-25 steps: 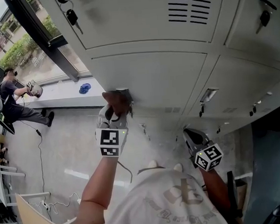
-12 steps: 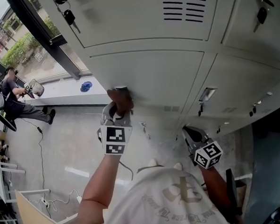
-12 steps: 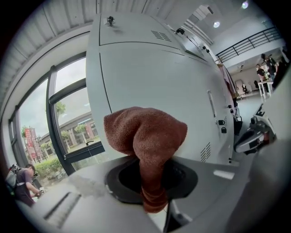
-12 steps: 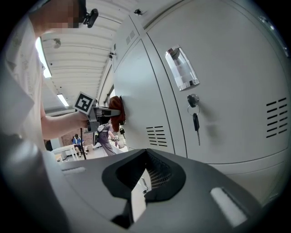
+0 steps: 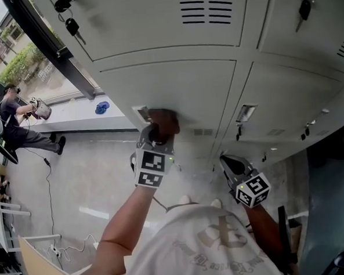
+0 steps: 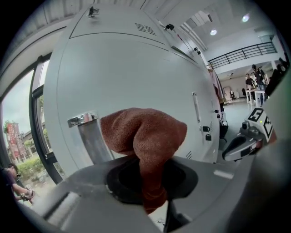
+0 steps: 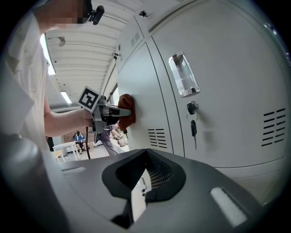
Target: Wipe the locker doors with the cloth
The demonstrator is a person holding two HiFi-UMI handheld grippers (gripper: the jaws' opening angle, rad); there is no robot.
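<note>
A brown cloth [image 5: 163, 122] is pressed against a pale grey locker door [image 5: 175, 87], just right of that door's metal handle [image 5: 140, 114]. My left gripper [image 5: 157, 134] is shut on the cloth and points up at the door. In the left gripper view the cloth [image 6: 145, 132] bulges out of the jaws beside the handle [image 6: 91, 136]. My right gripper [image 5: 228, 161] hangs lower and to the right, off the lockers, jaws together and empty. The right gripper view shows the left gripper [image 7: 111, 111] holding the cloth [image 7: 126, 110] on the door.
Keys hang from locks on the upper doors [image 5: 71, 25] and on the neighbouring door [image 7: 193, 127], below a clear label holder [image 7: 184, 75]. A dark window frame [image 5: 50, 48] and a sill with a blue object [image 5: 102, 108] lie left. A person [image 5: 14, 123] sits beyond.
My left gripper has slid the cloth rightward along the door, from left of the metal handle to its right. The right gripper has stayed about where it was.
</note>
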